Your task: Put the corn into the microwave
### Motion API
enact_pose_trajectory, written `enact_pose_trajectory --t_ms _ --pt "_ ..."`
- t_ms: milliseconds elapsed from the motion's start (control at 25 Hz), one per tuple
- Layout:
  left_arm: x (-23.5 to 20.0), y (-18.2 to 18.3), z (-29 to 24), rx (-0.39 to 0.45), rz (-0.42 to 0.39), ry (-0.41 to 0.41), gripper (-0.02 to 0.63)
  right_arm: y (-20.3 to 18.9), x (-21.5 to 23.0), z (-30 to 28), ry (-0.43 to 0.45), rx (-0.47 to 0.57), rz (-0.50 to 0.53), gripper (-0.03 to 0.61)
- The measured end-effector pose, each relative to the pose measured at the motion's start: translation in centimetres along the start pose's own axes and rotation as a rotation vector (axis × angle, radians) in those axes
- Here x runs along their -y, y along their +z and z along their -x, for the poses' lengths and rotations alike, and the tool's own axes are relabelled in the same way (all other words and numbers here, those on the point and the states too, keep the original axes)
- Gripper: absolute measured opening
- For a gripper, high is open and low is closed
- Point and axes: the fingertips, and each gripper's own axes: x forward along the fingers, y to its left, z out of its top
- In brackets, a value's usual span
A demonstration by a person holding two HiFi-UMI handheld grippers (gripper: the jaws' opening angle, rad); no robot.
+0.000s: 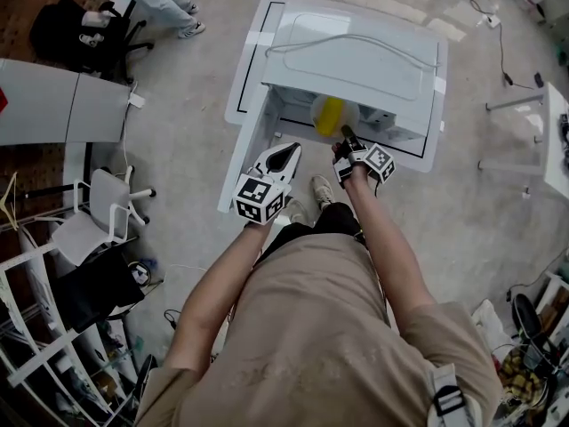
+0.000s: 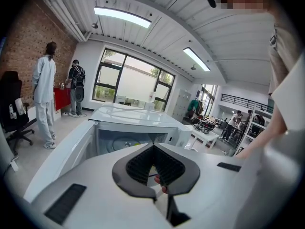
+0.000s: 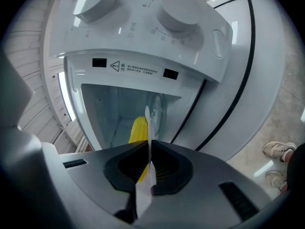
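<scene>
The white microwave (image 1: pixel 356 56) stands with its door (image 1: pixel 242 140) swung open to the left. A yellow corn cob (image 1: pixel 330 114) lies on a thin white plate (image 1: pixel 350 114) at the mouth of the cavity. My right gripper (image 1: pixel 346 133) is shut on the plate's near rim. In the right gripper view the plate (image 3: pixel 147 123) shows edge-on between the jaws (image 3: pixel 148 149), with the corn (image 3: pixel 138 130) beside it and the cavity behind. My left gripper (image 1: pixel 295 148) hovers by the open door, shut and holding nothing. Its view (image 2: pixel 153 147) looks into the cavity and at the turntable (image 2: pixel 125 144).
Two control knobs (image 3: pixel 176 13) sit on the microwave's panel. A white chair (image 1: pixel 102 207) and shelving stand at the left, a black office chair (image 1: pixel 80 34) at the far left. A white table (image 1: pixel 551 140) is at the right. People (image 2: pixel 45 92) stand by the windows.
</scene>
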Motion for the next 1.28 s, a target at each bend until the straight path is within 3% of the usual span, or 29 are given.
enact_pose_trajectory --t_ms 1280 --pt "-2.2 0.9 -1.3 -0.023 -0.002 0.036 0.006 1.1 2.0 -6.1 -0.031 0.078 -0.155 0.017"
